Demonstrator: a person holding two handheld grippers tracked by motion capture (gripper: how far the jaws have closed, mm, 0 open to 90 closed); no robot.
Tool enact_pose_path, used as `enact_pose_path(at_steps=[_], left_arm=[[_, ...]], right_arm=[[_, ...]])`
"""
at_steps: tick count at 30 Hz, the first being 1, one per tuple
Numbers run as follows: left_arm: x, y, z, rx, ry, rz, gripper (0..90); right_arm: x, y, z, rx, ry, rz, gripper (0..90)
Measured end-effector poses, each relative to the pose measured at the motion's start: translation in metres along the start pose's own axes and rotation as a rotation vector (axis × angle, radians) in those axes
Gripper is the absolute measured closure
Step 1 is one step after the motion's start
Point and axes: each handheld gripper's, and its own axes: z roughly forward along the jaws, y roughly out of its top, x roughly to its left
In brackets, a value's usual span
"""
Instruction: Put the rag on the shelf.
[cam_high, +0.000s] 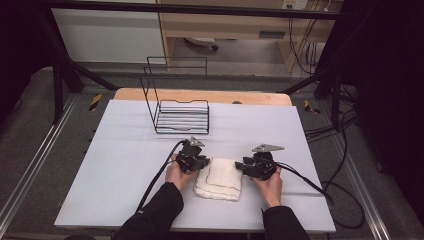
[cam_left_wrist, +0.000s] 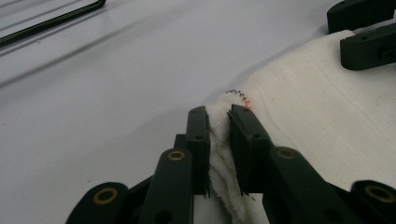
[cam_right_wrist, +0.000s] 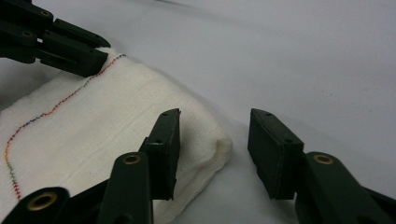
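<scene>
Cloth (cam_high: 218, 178), white, folded, on bench (cam_high: 125, 165); near edges hidden beneath both hands. Left gripper (cam_left_wrist: 218, 122) jaws pinch one corner. Right gripper (cam_right_wrist: 214, 140) jaws stand apart astride another corner, unpressed.

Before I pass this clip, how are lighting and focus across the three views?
High view: the white table is evenly lit, the surroundings fall to black, and the picture is soft and slightly grainy. Left gripper view: the folded white cloth and its stitching are sharp, with a soft shadow band from the wire rack. Right gripper view: diffuse light, no glare, background table soft.
</scene>
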Motion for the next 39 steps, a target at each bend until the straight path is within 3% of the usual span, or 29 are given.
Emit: enact_pose_path(at_steps=[9,17,22,39], left_arm=[[0.0,-0.003,0.0,-0.024,0.002,0.021,77.3],[0.003,-0.002,0.0,-0.014,-0.016,-0.001,77.7],[0.009,-0.002,0.0,-0.016,-0.055,-0.04,78.7],[0.004,-0.002,-0.003,-0.029,-0.034,-0.027,82.2]], right_arm=[[0.003,0.0,0.0,0.018,0.037,0.06,70.8],[0.005,0.0,-0.001,0.018,0.045,0.076,77.7],[0.005,0.0,-0.001,0.011,0.046,0.073,79.8],[0.011,0.003,-0.006,-0.002,0.024,0.035,81.6]])
